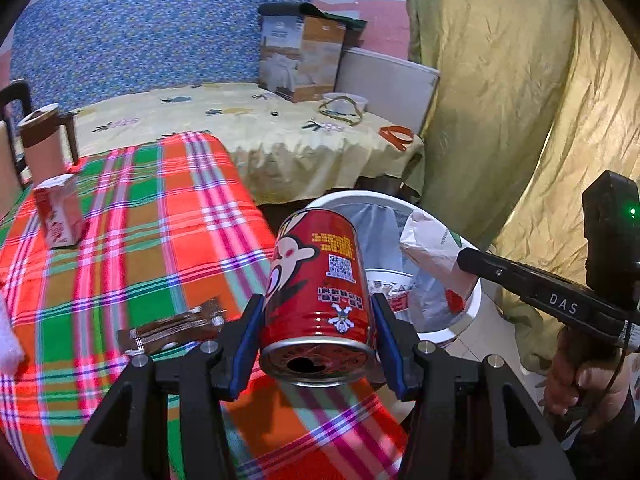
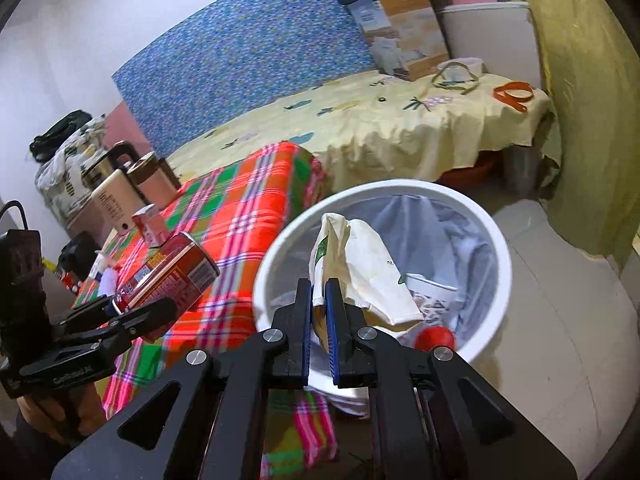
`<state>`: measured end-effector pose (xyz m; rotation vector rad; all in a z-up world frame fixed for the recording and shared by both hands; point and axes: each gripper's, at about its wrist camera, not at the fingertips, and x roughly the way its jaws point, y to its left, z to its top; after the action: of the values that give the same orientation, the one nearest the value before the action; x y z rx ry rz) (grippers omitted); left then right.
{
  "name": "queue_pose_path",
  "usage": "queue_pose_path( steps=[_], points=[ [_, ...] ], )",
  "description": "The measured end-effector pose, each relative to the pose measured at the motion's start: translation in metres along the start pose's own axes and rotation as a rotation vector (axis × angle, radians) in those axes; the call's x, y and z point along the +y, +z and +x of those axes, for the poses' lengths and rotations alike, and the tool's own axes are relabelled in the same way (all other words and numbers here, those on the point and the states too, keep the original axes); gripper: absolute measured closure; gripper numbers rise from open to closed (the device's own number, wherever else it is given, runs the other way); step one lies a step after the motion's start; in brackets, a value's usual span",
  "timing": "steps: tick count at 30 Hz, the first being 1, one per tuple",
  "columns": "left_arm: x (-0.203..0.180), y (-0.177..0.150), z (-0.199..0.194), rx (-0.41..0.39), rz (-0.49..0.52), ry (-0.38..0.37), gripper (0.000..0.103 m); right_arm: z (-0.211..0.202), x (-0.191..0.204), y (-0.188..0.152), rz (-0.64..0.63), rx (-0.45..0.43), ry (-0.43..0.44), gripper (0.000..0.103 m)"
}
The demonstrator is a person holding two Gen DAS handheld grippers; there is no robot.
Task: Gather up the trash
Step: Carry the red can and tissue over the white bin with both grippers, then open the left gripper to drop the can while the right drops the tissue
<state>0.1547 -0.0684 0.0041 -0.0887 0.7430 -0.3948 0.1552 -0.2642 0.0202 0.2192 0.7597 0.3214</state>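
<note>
My left gripper (image 1: 318, 312) is shut on a red drink can (image 1: 320, 280), held tilted above the plaid table's right edge; it also shows in the right wrist view (image 2: 168, 276). My right gripper (image 2: 319, 292) is shut on a crumpled white paper bag (image 2: 360, 264) and holds it over the white trash bin (image 2: 502, 240). The bin (image 1: 468, 312) has a grey liner and holds a paper cup (image 2: 430, 296) and a red object (image 2: 434, 338). A small red-and-white carton (image 1: 58, 214) and a brown wrapper (image 1: 172, 330) lie on the plaid cloth (image 1: 140, 240).
A tan jug (image 1: 40, 148) stands at the table's far left. Behind is a bed with a yellow sheet (image 1: 256, 128), a cardboard box (image 1: 300, 60), a bowl and orange strap. A yellow-green curtain (image 1: 520, 80) hangs at right. Pale floor tiles surround the bin.
</note>
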Motion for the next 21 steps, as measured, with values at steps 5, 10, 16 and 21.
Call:
queue_pose_path(
  steps=[5, 10, 16, 21],
  points=[
    [-0.013, 0.004, 0.017, 0.026, 0.020, -0.021, 0.049, 0.002, -0.010, 0.001, 0.016, 0.003, -0.012, 0.094],
    [-0.024, 0.008, 0.033, 0.041, 0.044, -0.039, 0.049, 0.007, -0.019, 0.003, 0.029, 0.012, -0.026, 0.094],
    [-0.030, 0.018, 0.047, 0.037, 0.064, -0.058, 0.049, 0.013, -0.027, 0.002, 0.039, 0.030, -0.045, 0.094],
    [-0.033, 0.026, 0.056, 0.042, 0.066, -0.076, 0.049, 0.015, -0.029, 0.002, 0.045, 0.041, -0.051, 0.093]
  ],
)
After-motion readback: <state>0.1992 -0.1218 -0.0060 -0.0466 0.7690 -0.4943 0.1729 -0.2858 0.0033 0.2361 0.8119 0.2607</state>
